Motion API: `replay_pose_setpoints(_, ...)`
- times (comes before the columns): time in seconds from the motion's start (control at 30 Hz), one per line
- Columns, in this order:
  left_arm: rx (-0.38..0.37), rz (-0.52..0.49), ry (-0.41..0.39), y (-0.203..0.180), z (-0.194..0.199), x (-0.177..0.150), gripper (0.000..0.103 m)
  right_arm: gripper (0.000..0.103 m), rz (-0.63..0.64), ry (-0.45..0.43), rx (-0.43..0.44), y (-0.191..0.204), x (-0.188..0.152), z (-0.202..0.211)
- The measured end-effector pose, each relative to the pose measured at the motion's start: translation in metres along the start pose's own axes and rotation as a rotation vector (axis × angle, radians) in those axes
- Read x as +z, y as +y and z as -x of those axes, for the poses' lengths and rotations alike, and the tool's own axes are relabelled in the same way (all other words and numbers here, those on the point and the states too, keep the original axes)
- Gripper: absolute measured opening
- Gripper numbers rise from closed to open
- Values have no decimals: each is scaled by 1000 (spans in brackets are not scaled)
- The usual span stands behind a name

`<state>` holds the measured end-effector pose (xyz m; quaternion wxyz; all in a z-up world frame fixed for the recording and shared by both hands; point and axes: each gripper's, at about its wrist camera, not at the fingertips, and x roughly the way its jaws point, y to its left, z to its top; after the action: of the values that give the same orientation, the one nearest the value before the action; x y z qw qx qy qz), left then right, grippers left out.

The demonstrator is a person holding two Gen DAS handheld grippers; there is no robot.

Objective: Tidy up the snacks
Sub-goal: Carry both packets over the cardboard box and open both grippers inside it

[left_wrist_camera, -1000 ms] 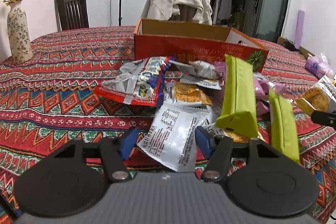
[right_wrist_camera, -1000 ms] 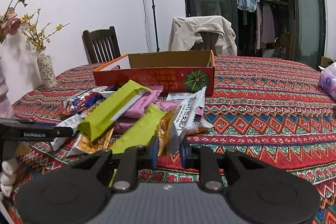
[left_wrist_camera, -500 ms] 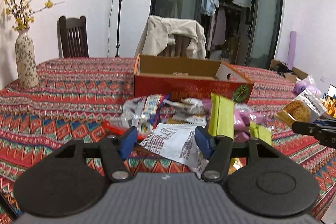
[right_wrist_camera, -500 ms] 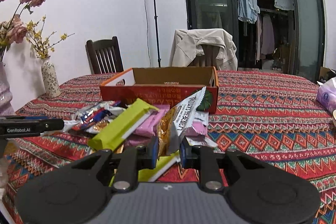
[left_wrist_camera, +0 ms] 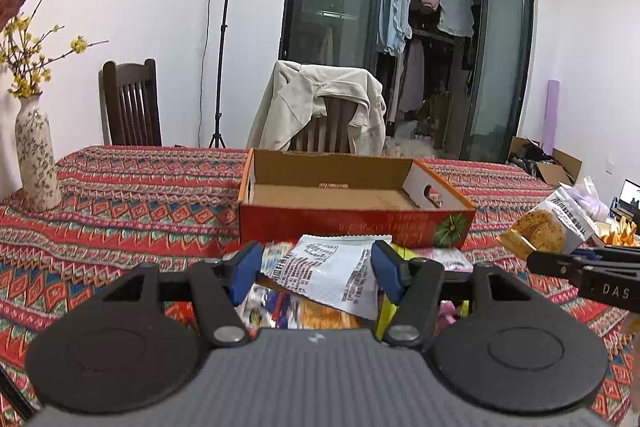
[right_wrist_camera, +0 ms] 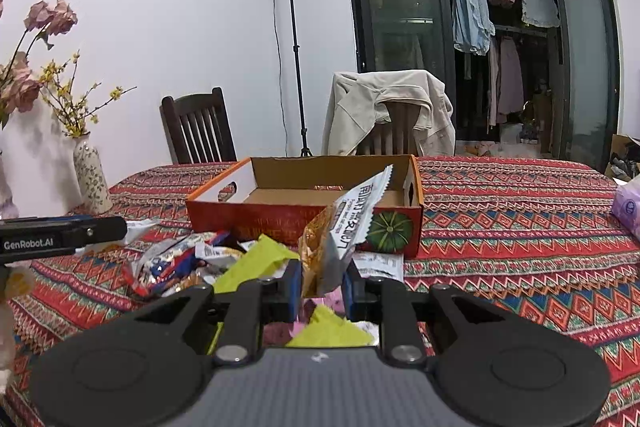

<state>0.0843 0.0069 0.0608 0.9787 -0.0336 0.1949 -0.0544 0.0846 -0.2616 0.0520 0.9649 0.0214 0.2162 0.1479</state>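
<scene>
White foil with black print, a flat snack packet (left_wrist_camera: 334, 273) sits crosswise between the blue fingers (left_wrist_camera: 246, 271) of the left gripper (left_wrist_camera: 318, 269), which are partly closed and clamp it by its side edges, above the heap. The right gripper (right_wrist_camera: 320, 287) has its fingers (right_wrist_camera: 294, 291) shut tight on the lower end of a second packet (right_wrist_camera: 344, 227), gold and silver with a white printed flap, which stands up and leans to the right in front of the box.

Under both grippers a pile of snacks (right_wrist_camera: 188, 263) lies on the tabletop (right_wrist_camera: 520, 235), which wears a red patterned cloth: yellow-green wrappers (right_wrist_camera: 256, 263), pink ones, and silver, red and blue packets. Just behind the pile stands an open cardboard box (left_wrist_camera: 352, 195), red on its front wall with a green pumpkin picture at its right corner, and brown inside, with hand holes in its end walls.

At the left edge of the tabletop stands a flowered vase (left_wrist_camera: 36, 163) holding yellow sprigs. Beyond the tabletop are a dark wooden chair (left_wrist_camera: 130, 107), a second chair draped with a beige jacket (left_wrist_camera: 316, 103), a lamp on a tripod (left_wrist_camera: 228, 27), and clothes hanging behind glass doors (left_wrist_camera: 420, 47).
</scene>
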Motion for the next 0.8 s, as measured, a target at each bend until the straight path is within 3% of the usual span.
replay_pose_setpoints(0.43,2,11,-24,-11,-52,59,62,20,-11,-8,-32,-11,60,-58)
replay_pose_setpoints(0.8,99,66,18,-7,-152,97,62,20,-20,28,-82,-22,106,-143)
